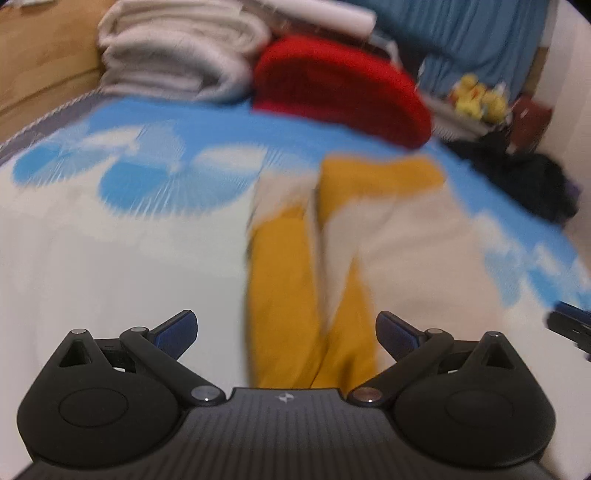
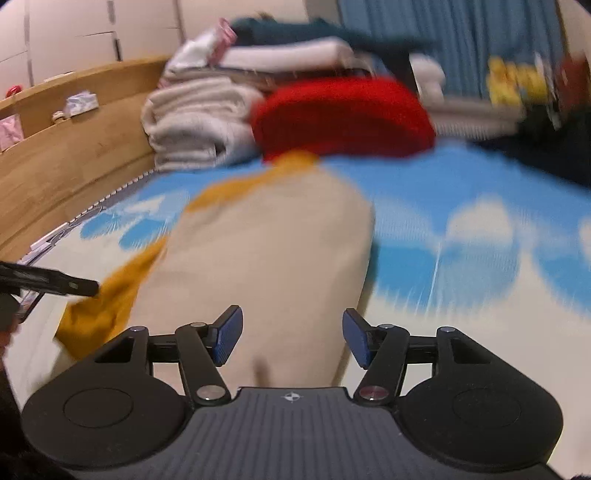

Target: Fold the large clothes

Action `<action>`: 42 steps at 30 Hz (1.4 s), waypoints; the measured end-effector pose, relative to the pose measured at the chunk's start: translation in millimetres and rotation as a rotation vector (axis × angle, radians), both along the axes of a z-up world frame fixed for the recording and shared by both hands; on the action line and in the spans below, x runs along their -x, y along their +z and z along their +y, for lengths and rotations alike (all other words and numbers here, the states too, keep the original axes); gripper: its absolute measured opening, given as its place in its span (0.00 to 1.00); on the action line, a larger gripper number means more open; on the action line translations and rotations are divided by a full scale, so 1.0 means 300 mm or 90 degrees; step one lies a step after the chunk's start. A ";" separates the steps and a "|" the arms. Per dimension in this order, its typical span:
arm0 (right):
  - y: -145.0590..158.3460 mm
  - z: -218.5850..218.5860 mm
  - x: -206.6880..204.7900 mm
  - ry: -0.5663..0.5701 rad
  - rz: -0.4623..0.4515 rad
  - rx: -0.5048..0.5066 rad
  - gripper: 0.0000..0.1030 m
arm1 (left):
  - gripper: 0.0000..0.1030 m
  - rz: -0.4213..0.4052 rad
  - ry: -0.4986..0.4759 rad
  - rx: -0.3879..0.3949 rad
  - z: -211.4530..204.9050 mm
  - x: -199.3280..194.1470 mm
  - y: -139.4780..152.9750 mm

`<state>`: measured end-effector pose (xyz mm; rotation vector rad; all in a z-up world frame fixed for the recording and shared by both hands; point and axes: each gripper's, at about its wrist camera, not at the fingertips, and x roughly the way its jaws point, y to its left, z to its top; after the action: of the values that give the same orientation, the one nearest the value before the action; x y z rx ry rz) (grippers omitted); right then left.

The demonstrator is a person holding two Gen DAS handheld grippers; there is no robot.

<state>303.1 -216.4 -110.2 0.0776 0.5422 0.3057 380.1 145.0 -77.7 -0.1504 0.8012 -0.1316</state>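
While both frames are motion-blurred, left gripper [image 1: 286,334] hovers low with jaws wide apart, gripping nothing; right gripper [image 2: 291,341] likewise. Beige-and-mustard garment [image 2: 266,254], soft cloth, lies flat on the cloud-print bedsheet [image 2: 461,229] ahead of both, red knit [image 2: 343,114] beyond.

This is a bedroom in someone's home: a wide bed covered by a blue-and-white cloud-patterned sheet [image 2: 461,206] fills most of the room, bordered on one side by a light wooden bed frame board [image 2: 74,155] with small odds and ends resting along its ledge. At the far end of the bed sit a stack of folded cream-white blankets [image 2: 195,125] and a plump red knitted bundle [image 2: 343,114], with long blue pleated curtains [image 1: 480,33] hanging behind them. Yellow plush toys [image 1: 476,98] sit by the curtains, and pale flat cupboard doors [image 2: 92,33] line the wall beyond the frame.
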 end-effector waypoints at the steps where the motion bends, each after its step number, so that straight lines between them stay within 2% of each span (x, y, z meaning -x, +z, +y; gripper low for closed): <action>1: 0.043 -0.012 -0.060 0.006 -0.010 0.014 0.59 | 1.00 -0.014 -0.006 -0.003 -0.021 -0.056 0.036; 2: 0.072 -0.020 -0.120 0.008 -0.012 0.023 0.56 | 1.00 -0.022 -0.011 -0.015 -0.051 -0.112 0.062; 3: 0.094 -0.026 -0.197 0.015 -0.007 0.027 0.44 | 1.00 -0.028 -0.013 -0.028 -0.073 -0.184 0.073; 4: 0.109 -0.026 -0.273 0.024 0.002 0.030 0.39 | 1.00 -0.031 -0.019 -0.041 -0.100 -0.261 0.073; 8: 0.106 0.018 -0.560 0.033 0.023 0.041 0.39 | 1.00 0.014 -0.012 -0.092 -0.205 -0.540 -0.015; 11: 0.030 0.063 -0.731 0.054 0.056 0.050 0.39 | 1.00 0.056 -0.010 -0.174 -0.287 -0.691 -0.151; 13: -0.058 0.092 -0.803 0.060 0.095 0.079 0.39 | 1.00 0.081 -0.017 -0.219 -0.313 -0.722 -0.245; 15: -0.140 0.113 -0.838 0.064 0.110 0.117 0.39 | 1.00 0.085 -0.018 -0.223 -0.305 -0.719 -0.287; 17: -0.146 0.114 -0.826 0.077 0.088 0.121 0.40 | 1.00 0.077 -0.019 -0.190 -0.262 -0.693 -0.253; 18: -0.127 0.100 -0.815 0.084 0.077 0.106 0.50 | 1.00 0.070 -0.021 -0.170 -0.235 -0.657 -0.223; 19: -0.101 0.076 -0.805 0.091 0.069 0.085 0.61 | 1.00 0.057 -0.015 -0.145 -0.194 -0.603 -0.178; 20: -0.073 0.042 -0.797 0.095 0.061 0.064 0.85 | 1.00 0.040 -0.009 -0.122 -0.151 -0.544 -0.138; 21: -0.046 -0.001 -0.786 0.099 0.048 0.041 0.99 | 1.00 0.034 -0.005 -0.107 -0.115 -0.483 -0.107; 23: -0.005 -0.085 -0.780 0.112 0.037 -0.002 0.99 | 1.00 0.033 0.004 -0.094 -0.054 -0.341 -0.061; 26: 0.006 -0.203 -0.835 0.062 0.097 -0.057 0.99 | 1.00 0.062 0.033 -0.084 -0.001 -0.142 -0.034; 28: -0.018 -0.258 -0.869 0.027 0.140 -0.096 0.99 | 1.00 0.092 0.047 -0.037 0.024 -0.034 -0.036; 31: -0.068 -0.300 -0.904 -0.002 0.174 -0.155 0.99 | 1.00 0.123 0.047 0.025 0.010 0.086 -0.037; 34: -0.122 -0.290 -0.941 0.005 0.221 -0.212 0.99 | 1.00 0.158 0.053 0.086 -0.007 0.137 -0.055; 37: -0.175 -0.236 -0.985 0.012 0.264 -0.201 0.99 | 1.00 0.219 0.058 0.182 -0.020 0.140 -0.121; 38: -0.196 -0.218 -1.003 0.013 0.275 -0.192 0.99 | 1.00 0.233 0.062 0.197 -0.026 0.132 -0.147; 40: -0.228 -0.195 -1.032 0.012 0.293 -0.187 0.99 | 1.00 0.253 0.102 0.210 -0.025 0.097 -0.207; 42: -0.253 -0.189 -1.064 0.013 0.308 -0.209 0.99 | 1.00 0.253 0.135 0.187 -0.014 0.057 -0.261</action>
<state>622.4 -273.2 -186.2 0.4728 0.9681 0.3963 363.1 140.7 -155.8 -0.5500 1.1531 -0.0172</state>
